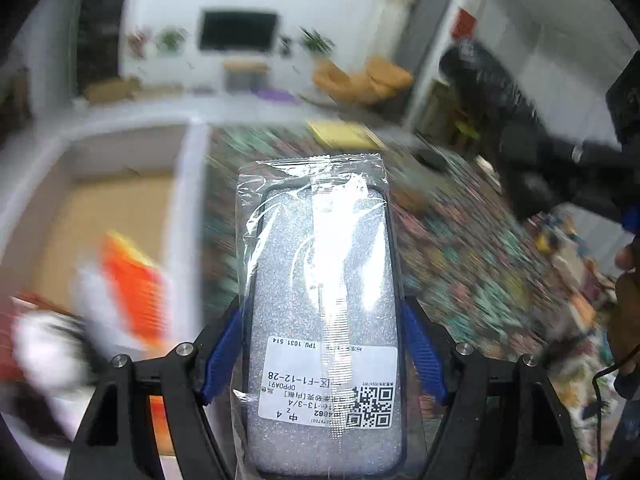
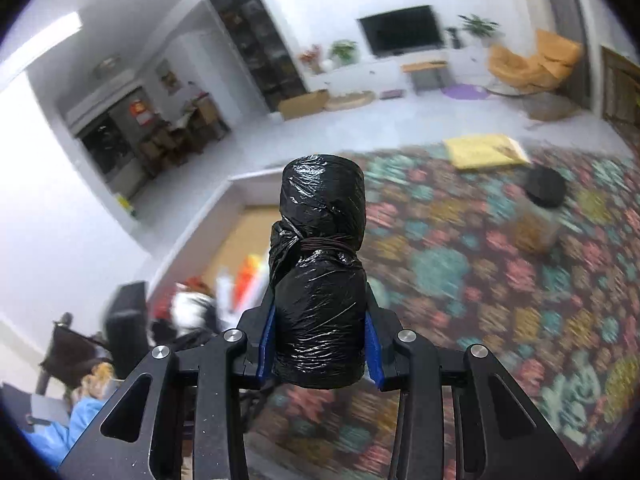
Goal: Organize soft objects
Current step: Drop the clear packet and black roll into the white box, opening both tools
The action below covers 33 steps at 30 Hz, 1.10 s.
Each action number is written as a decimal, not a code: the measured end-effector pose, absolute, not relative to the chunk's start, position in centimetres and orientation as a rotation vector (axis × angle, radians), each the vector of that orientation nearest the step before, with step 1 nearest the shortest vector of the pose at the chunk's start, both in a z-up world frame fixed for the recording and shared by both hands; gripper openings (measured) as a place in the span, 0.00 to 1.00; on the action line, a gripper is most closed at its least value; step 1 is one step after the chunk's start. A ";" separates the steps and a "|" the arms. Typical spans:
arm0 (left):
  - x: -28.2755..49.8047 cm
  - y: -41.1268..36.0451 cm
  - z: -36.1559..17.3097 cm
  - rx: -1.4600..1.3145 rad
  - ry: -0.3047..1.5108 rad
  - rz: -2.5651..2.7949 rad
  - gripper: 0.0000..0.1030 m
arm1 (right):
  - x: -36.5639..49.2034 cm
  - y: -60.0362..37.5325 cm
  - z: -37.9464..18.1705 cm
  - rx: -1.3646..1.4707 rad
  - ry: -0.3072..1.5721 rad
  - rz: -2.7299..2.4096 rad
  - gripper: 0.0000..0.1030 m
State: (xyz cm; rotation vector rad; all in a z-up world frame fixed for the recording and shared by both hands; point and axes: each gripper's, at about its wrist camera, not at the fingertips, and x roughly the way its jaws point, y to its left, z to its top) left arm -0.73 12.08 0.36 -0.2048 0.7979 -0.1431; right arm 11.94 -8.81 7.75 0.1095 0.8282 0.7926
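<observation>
Your left gripper (image 1: 322, 354) clenched on a glittery plastic-bagged phone case (image 1: 322, 300), long axis toward 12 o'clock, your right gripper (image 2: 319, 344) grasping an upright black plastic-wrapped roll (image 2: 320, 272).

Illumination: bright, even indoor light — a ceiling strip lamp (image 2: 44, 40) glows at the upper left of the right wrist view.
Glare: white highlights on the clear bag (image 1: 320, 280) between the left gripper (image 1: 324, 354) fingers; soft sheen on the black plastic roll (image 2: 320, 272).
Focus: held items sharp — the patterned rug (image 2: 500, 280) and box (image 1: 120, 208) beyond the fingers smeared by motion blur.
Distortion: fisheye bending, dark corners.
</observation>
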 end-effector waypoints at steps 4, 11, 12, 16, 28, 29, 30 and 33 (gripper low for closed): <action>-2.4 21.0 1.4 -0.141 0.796 0.166 0.73 | 11.6 -1.7 7.4 0.105 0.871 0.901 0.38; -3.8 29.0 -1.4 -0.093 0.870 0.441 0.84 | 10.2 9.5 -0.1 0.143 1.070 1.065 0.69; -4.0 29.4 -1.5 -0.103 0.865 0.449 0.85 | 10.0 10.1 -1.0 0.143 1.104 1.070 0.73; -5.8 29.1 -0.8 -0.118 0.808 0.467 0.96 | 9.6 9.1 -1.6 0.071 1.065 0.991 0.73; -9.4 26.4 1.6 -0.187 0.796 0.536 0.99 | 6.6 7.1 0.3 -0.156 0.989 0.838 0.74; -9.8 26.3 1.6 -0.187 0.806 0.551 0.99 | 6.4 6.9 0.2 -0.163 0.996 0.837 0.74; -10.1 26.2 1.4 -0.192 0.810 0.558 0.99 | 6.1 7.1 0.1 -0.173 1.002 0.831 0.74; -10.5 26.3 1.3 -0.202 0.800 0.567 0.99 | 5.4 7.1 0.1 -0.198 1.007 0.821 0.74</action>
